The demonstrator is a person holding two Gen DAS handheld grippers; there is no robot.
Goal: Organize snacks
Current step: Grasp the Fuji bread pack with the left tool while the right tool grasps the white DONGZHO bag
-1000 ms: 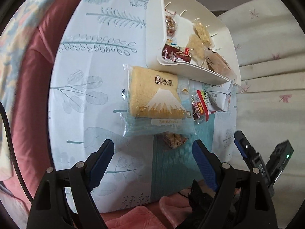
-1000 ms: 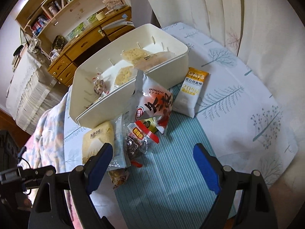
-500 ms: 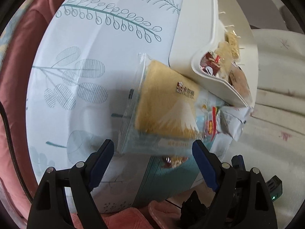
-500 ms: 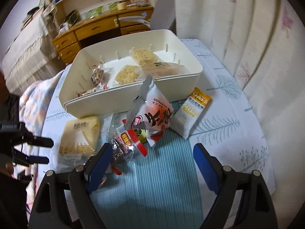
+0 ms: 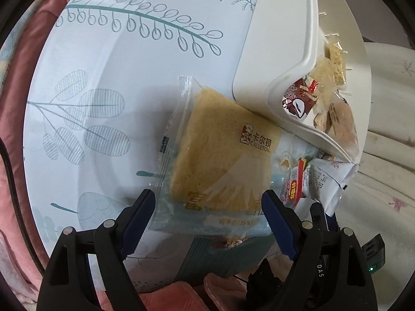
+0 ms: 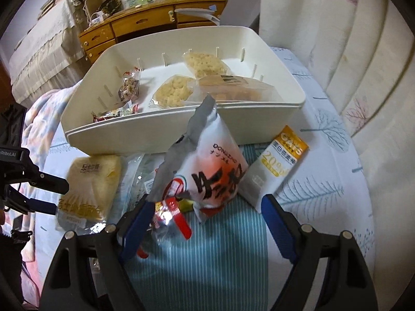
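Left wrist cam: left gripper (image 5: 208, 207) spread, straddling cake pack (image 5: 220, 160) beside bin (image 5: 272, 59) to grab it; right gripper (image 6: 205, 213), jaws just narrowing w/ nothing pinched, hovering by chip bag (image 6: 215, 171).

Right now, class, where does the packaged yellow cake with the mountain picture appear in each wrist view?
Left wrist view: the cake packet fills the centre, its near end between the open jaws.
Right wrist view: the cake packet lies at lower left, beside the other gripper's fingers.
Shared landmark: the white bin, just behind the packet in both views.
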